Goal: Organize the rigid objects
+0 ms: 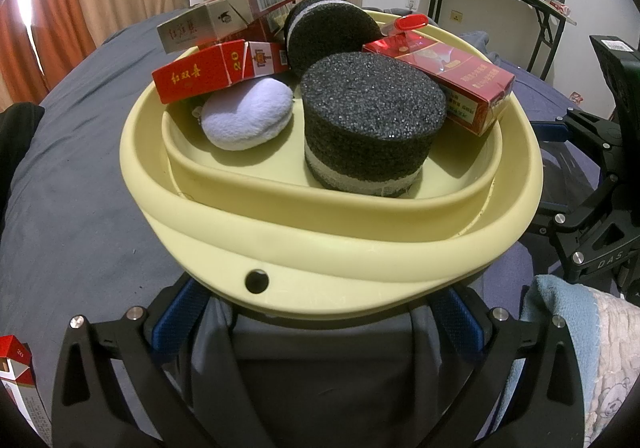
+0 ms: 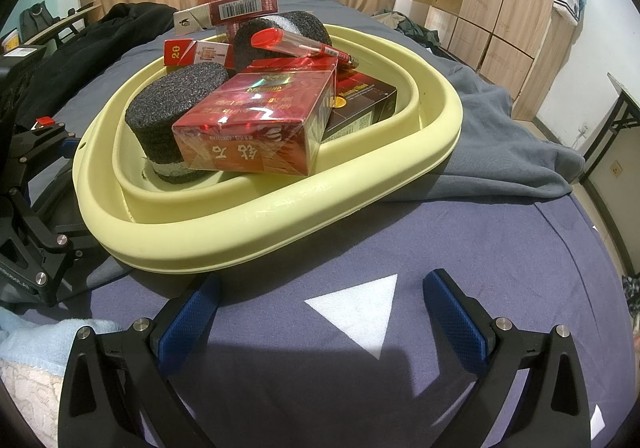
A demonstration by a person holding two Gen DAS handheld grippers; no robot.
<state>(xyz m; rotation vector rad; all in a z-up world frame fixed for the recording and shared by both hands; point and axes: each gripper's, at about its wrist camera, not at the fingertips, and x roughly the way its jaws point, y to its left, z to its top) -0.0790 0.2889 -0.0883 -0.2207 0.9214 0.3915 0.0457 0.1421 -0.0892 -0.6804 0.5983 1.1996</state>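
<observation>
Nearly done, I judge: the basin [image 1: 340,244] on the bed [image 2: 400,228] already holds two foam pucks [image 1: 370,123], several packs [image 2: 256,127], a pen [image 2: 304,43] and a soft pad [image 1: 246,119]. Left hand-held gripper [image 1: 320,312] is spread at the basin's near edge; right hand-held gripper [image 2: 320,308] spread, empty. Next likely: fetch the stray pack [image 1: 16,376]

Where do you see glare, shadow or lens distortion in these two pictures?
Left wrist view: strong barrel bending of the yellow basin rim, black vignette corners, a blown-out curtain gap at the left edge. Right wrist view: glare on the wrapped red box, gripper shadow across the bedsheet.
</observation>
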